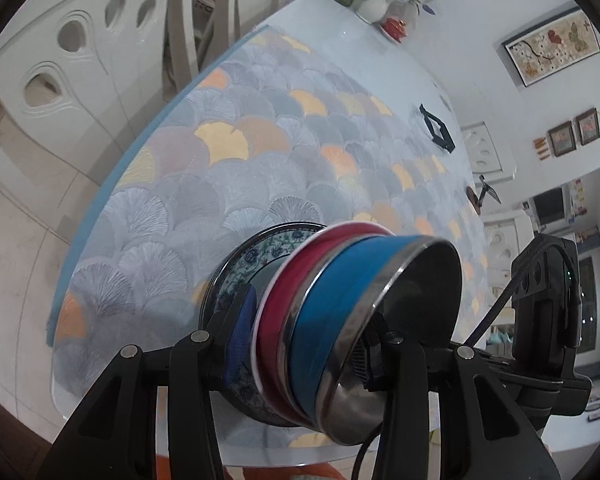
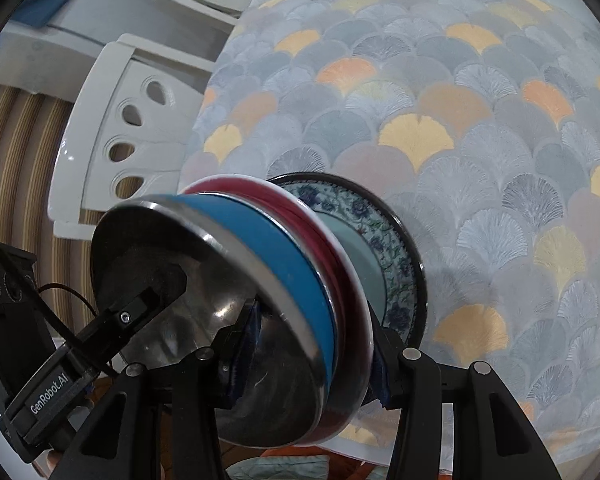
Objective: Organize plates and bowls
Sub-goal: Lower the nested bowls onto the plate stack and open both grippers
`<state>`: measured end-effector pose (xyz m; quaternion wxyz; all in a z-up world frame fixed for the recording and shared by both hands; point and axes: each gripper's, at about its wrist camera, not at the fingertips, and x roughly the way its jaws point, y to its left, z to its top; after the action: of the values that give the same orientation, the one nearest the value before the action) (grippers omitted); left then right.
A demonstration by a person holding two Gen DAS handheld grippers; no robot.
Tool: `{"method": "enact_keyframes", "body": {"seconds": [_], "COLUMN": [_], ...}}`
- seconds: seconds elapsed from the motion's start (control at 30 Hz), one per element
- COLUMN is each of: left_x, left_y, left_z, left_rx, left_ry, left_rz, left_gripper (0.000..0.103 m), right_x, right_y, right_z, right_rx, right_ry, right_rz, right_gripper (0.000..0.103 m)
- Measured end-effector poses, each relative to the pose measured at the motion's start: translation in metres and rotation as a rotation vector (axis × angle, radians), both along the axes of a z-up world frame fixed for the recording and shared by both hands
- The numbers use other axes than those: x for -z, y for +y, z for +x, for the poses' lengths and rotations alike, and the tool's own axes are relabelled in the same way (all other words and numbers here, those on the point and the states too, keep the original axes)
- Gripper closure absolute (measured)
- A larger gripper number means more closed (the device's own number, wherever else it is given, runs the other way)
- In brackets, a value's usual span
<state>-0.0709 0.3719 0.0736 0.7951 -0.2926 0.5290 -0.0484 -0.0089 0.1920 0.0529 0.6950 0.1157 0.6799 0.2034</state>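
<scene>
Both my left hand-held gripper (image 1: 300,344) and right hand-held gripper (image 2: 304,364) clamp the stack, steel bowl (image 2: 188,280) in red bowl (image 2: 340,264) on patterned plate (image 2: 396,256), above the counter (image 2: 440,120); uneven tilt could slide it apart.
</scene>
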Motion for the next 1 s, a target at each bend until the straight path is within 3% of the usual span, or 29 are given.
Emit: {"method": "enact_keyframes", "body": {"seconds": [0.27,0.4,0.57,0.67,0.83,0.93,1.0], "left_x": [0.006,0.004,-0.016,-0.03,-0.063,-0.089,-0.105], "left_y": [-0.001,0.004,0.015,0.018,0.012,0.0,-0.009], "left_z": [0.006,0.007,0.001,0.0,-0.009,-0.018,-0.027], "left_rx": [0.041,0.056,0.082,0.084,0.096,0.097,0.076], "left_ry": [0.022,0.021,-0.051,-0.092,-0.183,-0.261,-0.32], "left_rz": [-0.023,-0.05,-0.053,-0.04,0.088,0.263,0.384], "left_gripper": [0.064,0.064,0.064,0.064,0.064,0.064,0.061], "right_x": [0.003,0.004,-0.014,-0.035,-0.075,-0.106,-0.118], "right_y": [-0.005,-0.014,-0.034,-0.042,-0.045,-0.035,-0.031], "right_z": [0.006,0.007,0.0,-0.005,-0.02,-0.043,-0.054], "right_rx": [0.038,0.054,0.076,0.107,0.13,0.141,0.151], "right_ry": [0.01,0.028,0.005,-0.058,-0.238,-0.439,-0.497], "right_rz": [-0.015,0.024,0.083,0.102,-0.011,-0.19,-0.22], "right_gripper": [0.056,0.056,0.05,0.044,0.044,0.039,0.026]}}
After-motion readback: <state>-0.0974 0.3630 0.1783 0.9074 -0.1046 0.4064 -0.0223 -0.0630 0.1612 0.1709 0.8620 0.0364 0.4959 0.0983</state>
